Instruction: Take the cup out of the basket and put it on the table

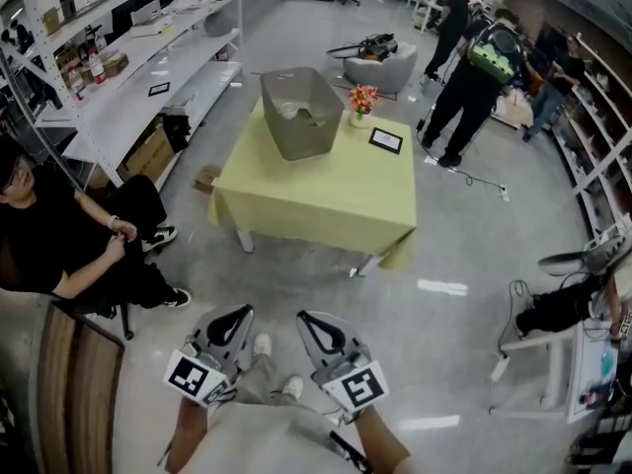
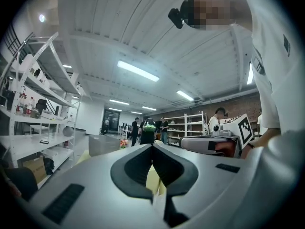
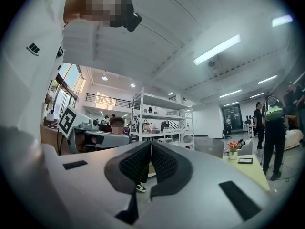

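Observation:
A grey basket [image 1: 301,113] stands at the far left part of a table with a yellow-green cloth [image 1: 326,191]; a pale cup [image 1: 293,113] lies inside it. The basket also shows small and far off in the left gripper view [image 2: 102,144] and in the right gripper view [image 3: 208,147]. Both grippers are held low and close to the person, well short of the table. My left gripper [image 1: 229,322] is shut and holds nothing [image 2: 152,149]. My right gripper [image 1: 314,324] is shut too, with nothing between its pads [image 3: 150,147].
On the table stand a small vase of flowers [image 1: 362,102] and a black-framed card [image 1: 386,140]. A seated person [image 1: 69,240] is at the left by white shelving [image 1: 128,67]. People stand beyond the table at the back right [image 1: 474,77]. Grey floor lies between me and the table.

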`<state>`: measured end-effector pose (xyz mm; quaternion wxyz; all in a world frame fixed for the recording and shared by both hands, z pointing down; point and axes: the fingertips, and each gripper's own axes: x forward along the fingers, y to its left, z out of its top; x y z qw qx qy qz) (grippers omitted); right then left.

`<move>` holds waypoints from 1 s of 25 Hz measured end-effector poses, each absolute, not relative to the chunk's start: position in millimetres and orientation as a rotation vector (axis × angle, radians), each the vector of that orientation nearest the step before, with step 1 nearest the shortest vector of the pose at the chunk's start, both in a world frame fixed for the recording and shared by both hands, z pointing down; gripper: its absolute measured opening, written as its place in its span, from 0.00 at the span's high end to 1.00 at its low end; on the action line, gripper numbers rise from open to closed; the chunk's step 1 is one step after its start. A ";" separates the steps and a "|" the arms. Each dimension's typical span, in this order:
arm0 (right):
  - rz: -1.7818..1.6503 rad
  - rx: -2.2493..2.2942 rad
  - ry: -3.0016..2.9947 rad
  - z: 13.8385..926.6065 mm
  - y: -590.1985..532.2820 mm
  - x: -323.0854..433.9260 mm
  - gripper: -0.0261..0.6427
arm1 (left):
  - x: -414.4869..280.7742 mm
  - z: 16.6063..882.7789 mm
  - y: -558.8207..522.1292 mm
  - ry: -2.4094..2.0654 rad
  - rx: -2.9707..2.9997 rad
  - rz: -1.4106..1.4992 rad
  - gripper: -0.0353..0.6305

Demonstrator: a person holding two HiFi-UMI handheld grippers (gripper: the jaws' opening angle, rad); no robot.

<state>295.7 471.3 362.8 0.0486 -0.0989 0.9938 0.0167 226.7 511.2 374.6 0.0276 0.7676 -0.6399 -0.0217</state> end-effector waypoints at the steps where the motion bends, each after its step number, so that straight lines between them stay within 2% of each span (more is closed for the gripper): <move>1: 0.047 -0.306 3.035 364.8 466.5 293.1 0.95 | 224.1 375.4 506.6 -1.974 2.372 -0.060 0.93; 25: 0.056 -0.485 3.084 379.5 349.8 185.6 0.95 | 107.7 393.4 391.7 -1.846 2.466 -0.041 0.93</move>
